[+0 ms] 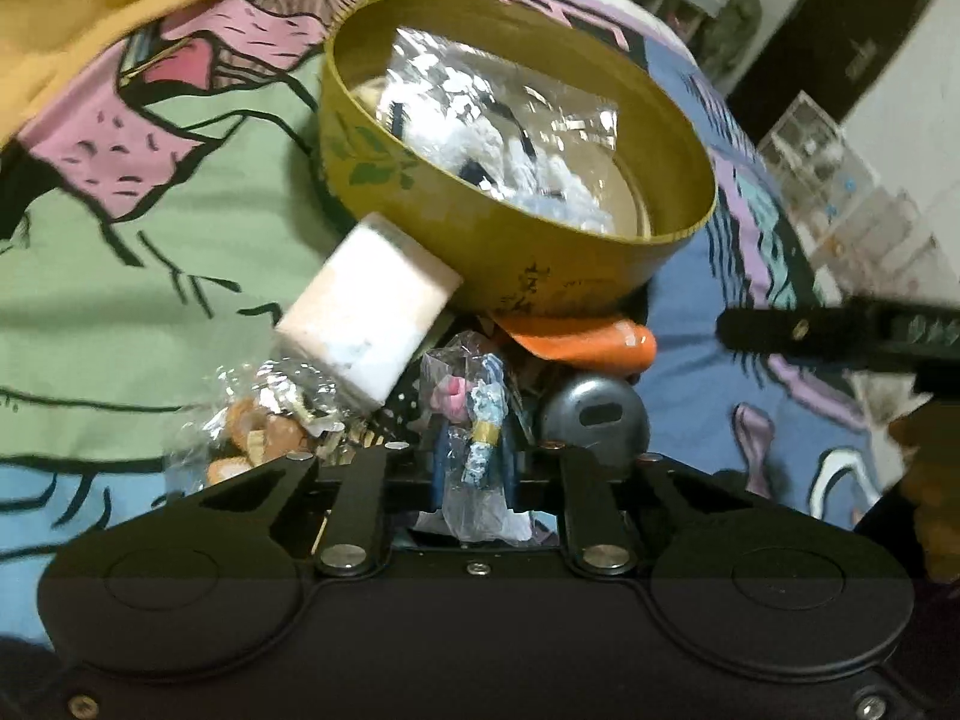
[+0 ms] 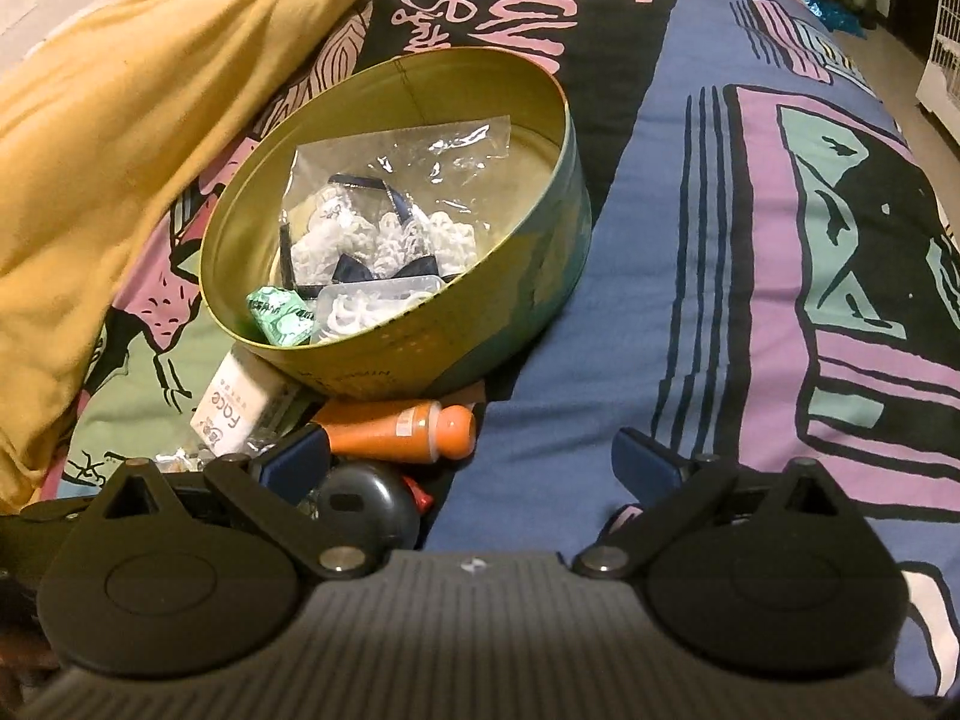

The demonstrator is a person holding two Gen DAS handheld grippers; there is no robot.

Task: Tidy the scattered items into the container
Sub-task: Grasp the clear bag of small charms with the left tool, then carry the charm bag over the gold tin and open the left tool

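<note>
Tin (image 1: pixel 660 252) at 12 o'clock; I am clamping the left gripper (image 1: pixel 477 468) on a wrapped figurine (image 1: pixel 480 420), right gripper (image 2: pixel 474 462) jaws apart; slippery wrap risks slipping out.

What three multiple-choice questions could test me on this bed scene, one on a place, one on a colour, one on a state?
1. Where does the orange tube lie?
A) inside the round tin
B) on the bedspread, just outside the tin
C) on the floor

2. What colour is the small packet inside the tin?
A) green
B) red
C) black

3. How is the right claw?
A) shut on the tube
B) shut on the tin's rim
C) open, gripping nothing

Answers: 1 B, the tube lies at the foot of the tin's outer wall. 2 A, the packet by the near wall is green. 3 C, its fingers stand wide apart.
</note>
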